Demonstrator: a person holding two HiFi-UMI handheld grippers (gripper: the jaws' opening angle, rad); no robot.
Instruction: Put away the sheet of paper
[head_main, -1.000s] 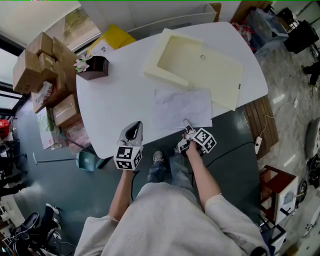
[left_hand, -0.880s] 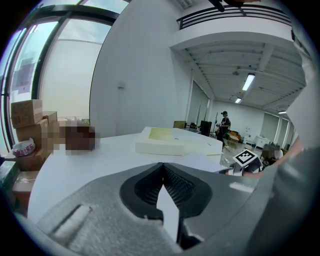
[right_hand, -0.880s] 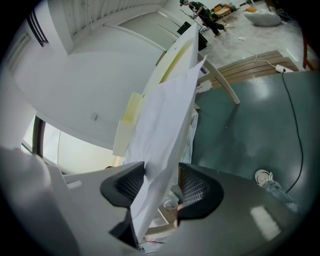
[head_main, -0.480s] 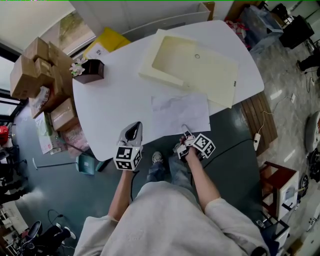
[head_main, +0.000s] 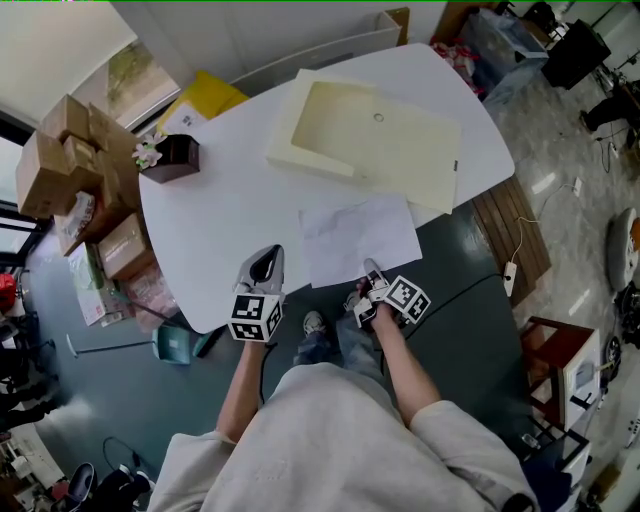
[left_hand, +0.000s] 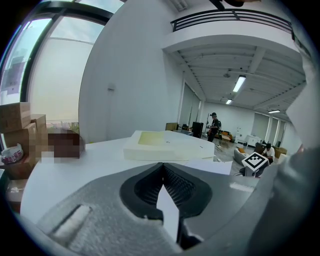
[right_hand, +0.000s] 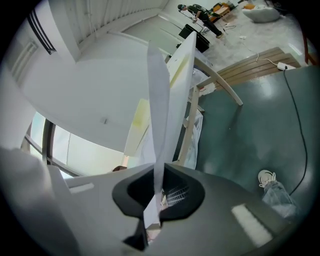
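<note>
The white sheet of paper (head_main: 358, 238) lies on the white table (head_main: 220, 205), its near edge hanging over the table's front edge. My right gripper (head_main: 372, 274) is shut on that near edge. In the right gripper view the sheet (right_hand: 159, 95) runs edge-on up from between the shut jaws of the right gripper (right_hand: 157, 194). My left gripper (head_main: 263, 268) hovers at the table's front edge left of the sheet, shut, holding nothing. The left gripper view shows the left gripper (left_hand: 162, 174) with its jaws together, and the sheet (left_hand: 216, 166) off to the right.
A shallow cream tray (head_main: 365, 135) sits on the table just beyond the sheet, also seen as the tray (left_hand: 165, 144) in the left gripper view. A brown box with flowers (head_main: 170, 155) stands at the table's left. Cardboard boxes (head_main: 70, 150) are stacked on the floor to the left, and a wooden bench (head_main: 505, 215) stands to the right.
My right gripper's jaws have come together on the sheet's near edge, and the sheet has slid a little toward me over the table's edge. The left gripper has stayed in place.
</note>
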